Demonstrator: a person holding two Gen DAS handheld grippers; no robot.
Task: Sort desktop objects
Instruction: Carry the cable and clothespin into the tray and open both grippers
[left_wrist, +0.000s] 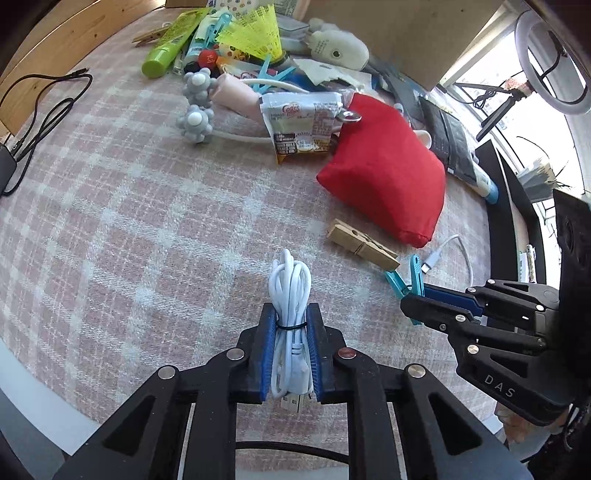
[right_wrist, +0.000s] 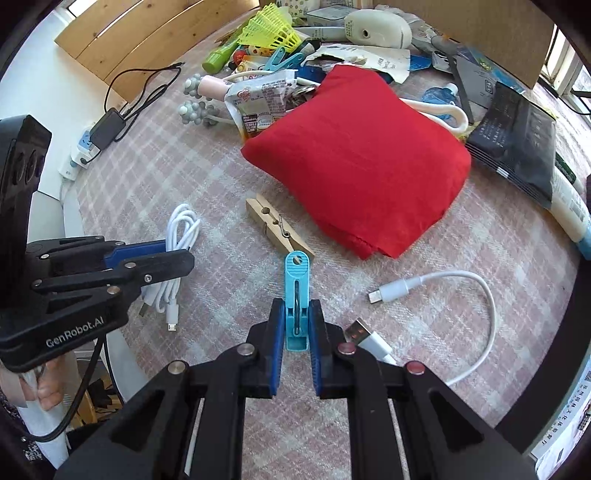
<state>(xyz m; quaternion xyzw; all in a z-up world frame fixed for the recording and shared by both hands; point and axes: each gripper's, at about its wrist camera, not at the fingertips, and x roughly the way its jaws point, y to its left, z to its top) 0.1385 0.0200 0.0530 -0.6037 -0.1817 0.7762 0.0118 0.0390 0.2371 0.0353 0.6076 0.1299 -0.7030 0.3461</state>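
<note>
1. While it points steeply down at the surface (left_wrist: 110, 206), the left gripper (left_wrist: 290, 332) pinches a bundled white cable (left_wrist: 290, 291) between its blue ribbed pads; the cable is smooth and round, folded in loops and tied by a thin black band, with a USB plug at its near end.
2. Just to its right, the right gripper (right_wrist: 297, 325) presses its pads on a light blue plastic clothespin (right_wrist: 296, 295), which stands upright between them, its rounded head with a small hole pointing away.
3. Beside this gripper a loose white cable (right_wrist: 461, 295) lies curved on the pink and white checked woven cloth that covers the surface.
4. A little further, a wooden clothespin (right_wrist: 275, 225) with a metal spring lies flat, near the corner of a red fabric pouch (right_wrist: 362, 155), soft and cushion-shaped.
5. Behind the pouch lies a crumpled printed sachet (left_wrist: 301, 125), touching it, and beside that a grey knobbly massage roller (left_wrist: 195, 118).
6. Farthest is a mixed heap: a green tube (left_wrist: 166, 48), a yellow plastic shuttlecock (left_wrist: 255, 29), a cream-coloured plush toy (left_wrist: 336, 48) and a black foil packet (right_wrist: 517, 144).
</note>
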